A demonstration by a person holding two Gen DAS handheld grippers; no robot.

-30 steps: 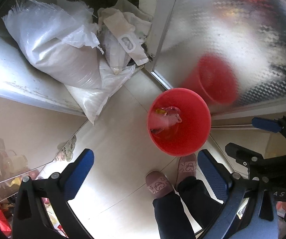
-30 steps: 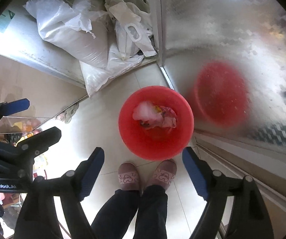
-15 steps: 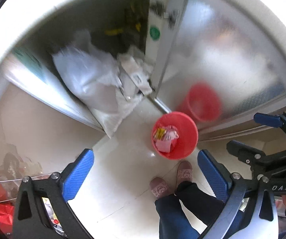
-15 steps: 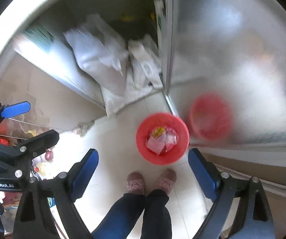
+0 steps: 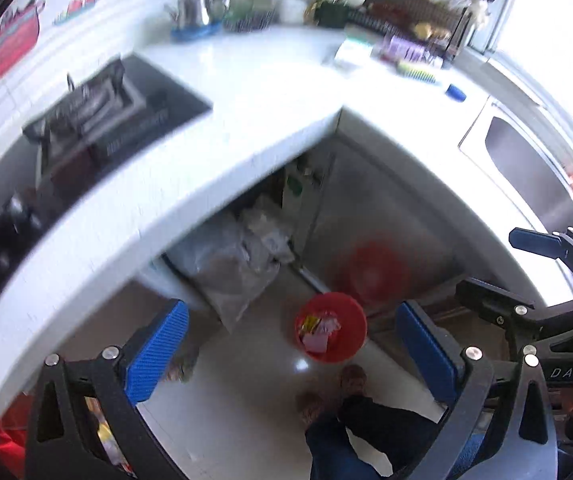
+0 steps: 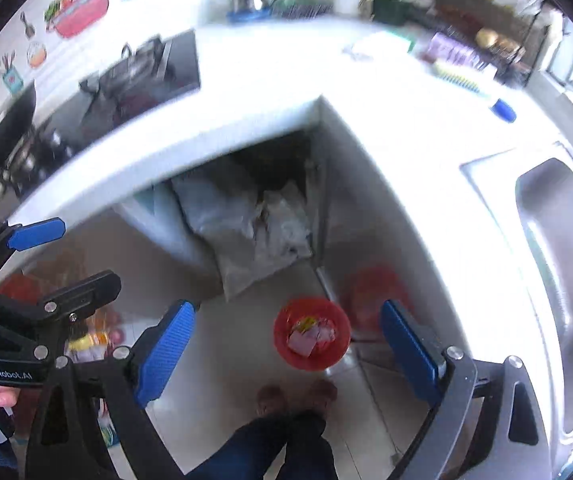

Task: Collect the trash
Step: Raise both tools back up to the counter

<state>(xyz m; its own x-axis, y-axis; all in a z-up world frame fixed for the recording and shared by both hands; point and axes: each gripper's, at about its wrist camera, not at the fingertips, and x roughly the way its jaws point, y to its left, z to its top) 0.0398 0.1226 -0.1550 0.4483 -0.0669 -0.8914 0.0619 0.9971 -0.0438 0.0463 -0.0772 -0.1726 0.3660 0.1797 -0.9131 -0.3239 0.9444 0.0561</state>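
Wrappers point(image 5: 320, 330) inside upright red bin point(image 5: 350, 312)

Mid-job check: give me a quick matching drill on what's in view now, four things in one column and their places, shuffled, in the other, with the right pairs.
Things:
1. red bucket
2. gas stove
3. white sacks
4. steel sink

Places:
A. inside the open cabinet under the counter
B. set into the counter, far right
C. on the floor, by the person's feet
D. on the counter, left, below the wall stickers

Pairs: 1-C, 2-D, 3-A, 4-B
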